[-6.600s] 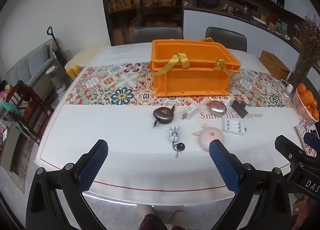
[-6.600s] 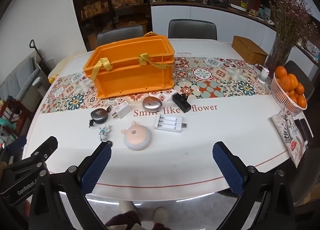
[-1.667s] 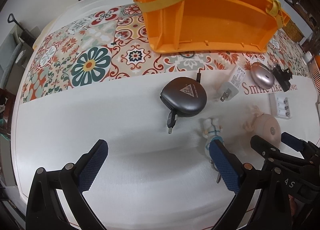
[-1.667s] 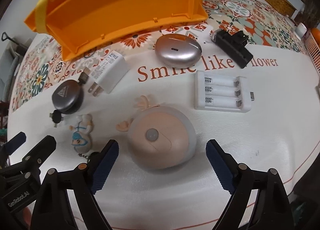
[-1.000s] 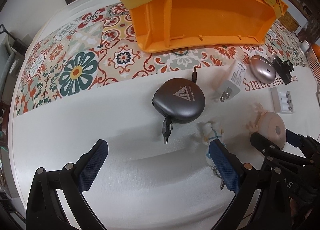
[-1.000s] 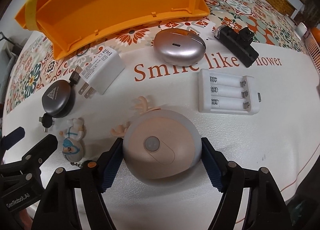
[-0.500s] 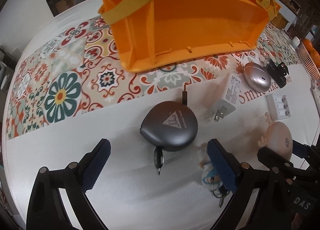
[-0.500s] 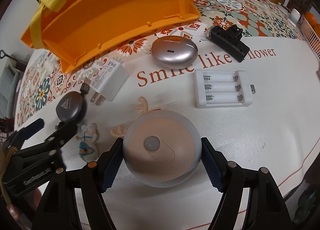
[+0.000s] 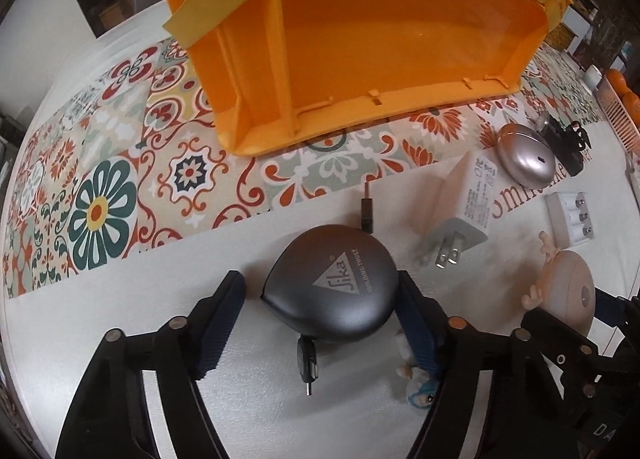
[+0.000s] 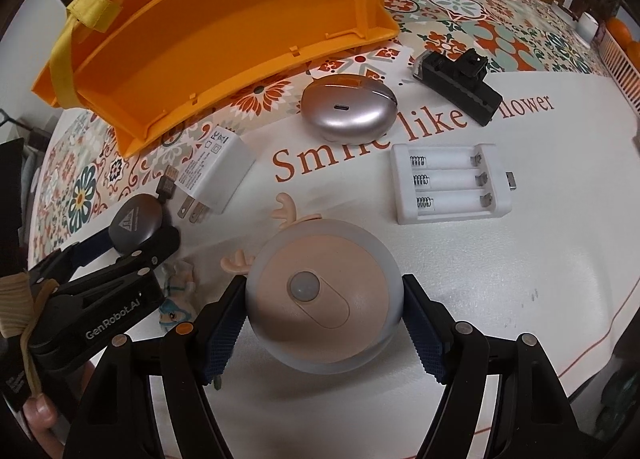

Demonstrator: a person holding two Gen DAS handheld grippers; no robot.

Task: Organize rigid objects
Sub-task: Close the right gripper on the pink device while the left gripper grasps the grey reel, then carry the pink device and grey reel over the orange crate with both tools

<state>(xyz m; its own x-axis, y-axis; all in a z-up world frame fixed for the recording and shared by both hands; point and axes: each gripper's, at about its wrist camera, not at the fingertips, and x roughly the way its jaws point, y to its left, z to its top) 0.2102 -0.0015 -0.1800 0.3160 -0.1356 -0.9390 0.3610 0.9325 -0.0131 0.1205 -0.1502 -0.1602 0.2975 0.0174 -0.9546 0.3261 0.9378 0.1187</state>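
My left hand-held gripper (image 9: 320,313) is closing around one grey retractable cable reel (image 9: 332,287) lying on the surface (image 9: 120,323); its right pad touches the reel, the left pad stands just off it. My right hand-held gripper (image 10: 322,317) is clamped on one round peach night light (image 10: 322,299) with two antlers. I count one orange crate (image 10: 224,35) on the patterned runner (image 9: 116,179), one white plug adapter (image 10: 214,175), one silver earbud case (image 10: 348,111), one black clip (image 10: 460,81), one white three-slot battery holder (image 10: 450,183) and one small figurine keychain (image 10: 176,299) between my grippers.
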